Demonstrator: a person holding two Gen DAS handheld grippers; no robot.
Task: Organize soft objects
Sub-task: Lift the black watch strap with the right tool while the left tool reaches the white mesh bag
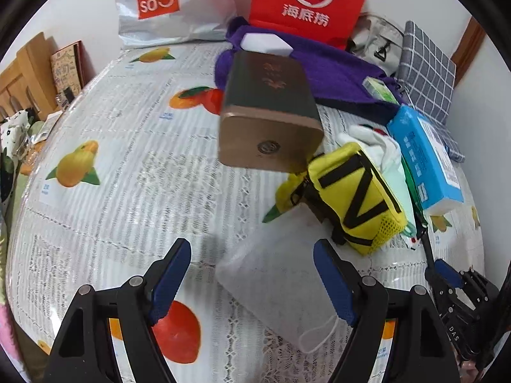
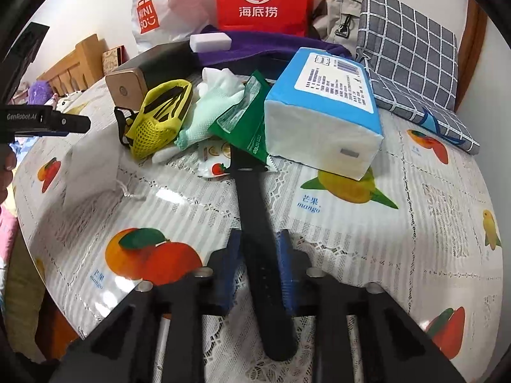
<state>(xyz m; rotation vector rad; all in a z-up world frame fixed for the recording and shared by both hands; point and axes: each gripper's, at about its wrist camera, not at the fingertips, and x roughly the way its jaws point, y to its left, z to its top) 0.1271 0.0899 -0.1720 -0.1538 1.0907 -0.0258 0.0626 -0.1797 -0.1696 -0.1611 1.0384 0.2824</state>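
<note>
The table [image 2: 367, 249] is covered with a plastic cloth printed with mangoes and other fruit. At its far edge, against the wall, stand a red paper bag [image 1: 308, 0] with white characters and a silver MINISO bag [image 1: 159, 6]. In front of them lies a purple cloth [image 1: 332, 73] with a white block [image 1: 266, 44] on it. A grey checked cushion [image 2: 412, 60] lies at the far right corner. A blue tissue pack [image 2: 322, 111] rests on the table just beside the cushion. A dark box with a gold end [image 1: 271, 118] lies in front of the purple cloth.

A yellow mesh pouch [image 1: 354, 194] with black stripes lies near the box, and it touches a pale green glove [image 2: 220, 105]. A green foil packet [image 2: 246, 124] lies between the glove and the tissue pack. A white drawstring pouch [image 1: 281, 277] lies on the cloth, near the yellow pouch.

The left gripper [image 1: 252, 277] is wide apart, with the white drawstring pouch between its blue pads; the pads do not touch it. The right gripper [image 2: 258, 265] is nearly together around a black strap [image 2: 255, 223], which runs from the pile of soft things out between its fingers. Whether the pads press on the strap I cannot tell.
</note>
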